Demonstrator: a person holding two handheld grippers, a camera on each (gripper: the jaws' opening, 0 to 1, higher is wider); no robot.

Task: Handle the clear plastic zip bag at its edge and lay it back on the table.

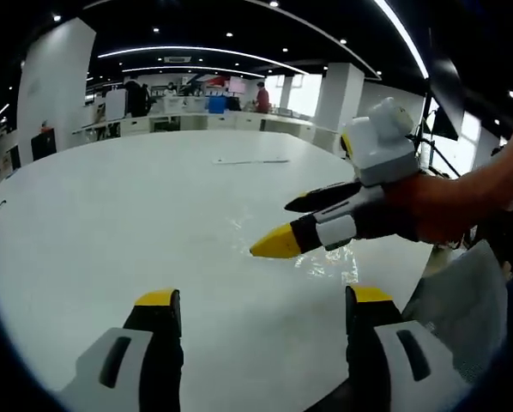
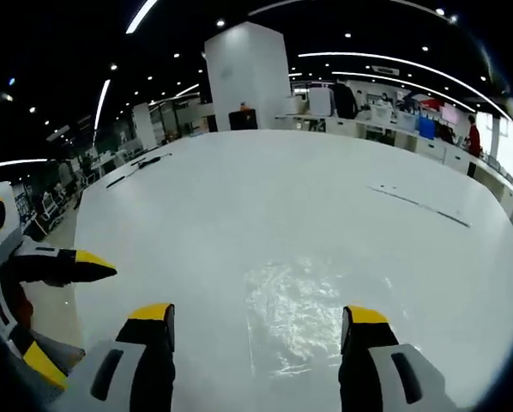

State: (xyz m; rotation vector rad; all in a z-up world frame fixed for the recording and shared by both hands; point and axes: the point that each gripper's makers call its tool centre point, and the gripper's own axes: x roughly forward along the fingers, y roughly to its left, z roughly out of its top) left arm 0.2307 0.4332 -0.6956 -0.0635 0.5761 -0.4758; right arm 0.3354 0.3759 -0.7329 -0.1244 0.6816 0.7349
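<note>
In the left gripper view the left tool has its yellow-tipped jaws spread wide over the bare white desk, pinching nothing. Ahead and to the right, the clear plastic zip bag lies flat on the desk — hard to make out, only crinkled glints against the white surface. The right tool reaches in from the right, held by a hand, its jaws parted just above the bag's near edge; whether a tip touches the plastic cannot be told. The forearm is cut off at the view's edge.

In the right gripper view the left tool shows at the far left, partly cut off, one dark yellow-tipped jaw visible. The right tool is spread open with the bag lying flat on the desk between and just beyond its jaws — what the bag holds, if anything, cannot be made out
</note>
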